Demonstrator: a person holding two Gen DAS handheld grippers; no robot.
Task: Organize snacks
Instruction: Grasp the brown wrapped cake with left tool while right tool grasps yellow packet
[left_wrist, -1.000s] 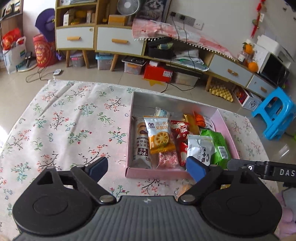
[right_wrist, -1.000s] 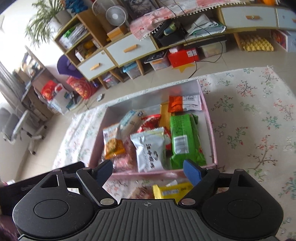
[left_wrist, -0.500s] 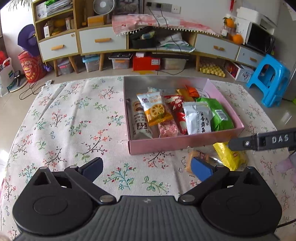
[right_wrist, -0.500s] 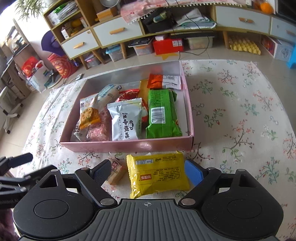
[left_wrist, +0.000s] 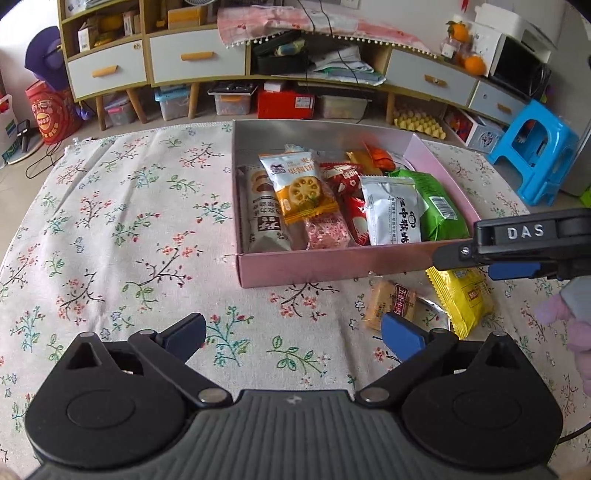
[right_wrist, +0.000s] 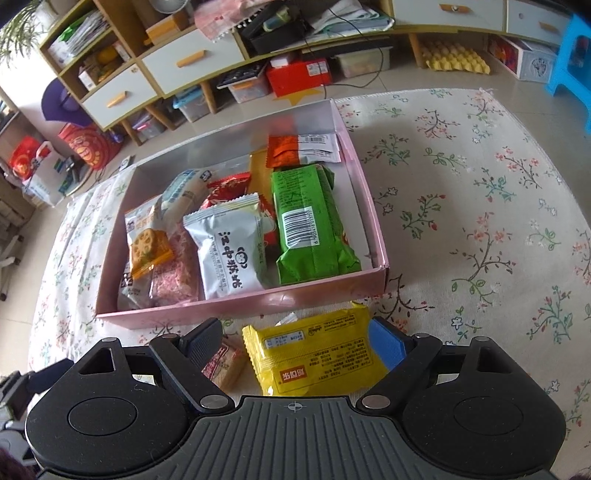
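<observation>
pink box (left_wrist: 332, 264) sits on the floral-cloth worktop (left_wrist: 110, 229), filled with snack packs. yellow packet (right_wrist: 317, 356) lies on the cloth just in front of the box's near wall; small tan biscuit pack (left_wrist: 391, 302) just left of it. right gripper (right_wrist: 295, 339): fingers spread wide, straddling the yellow packet, not pressing it. left gripper (left_wrist: 295, 336): fingers wide apart over bare cloth in front of the box, nothing between
</observation>
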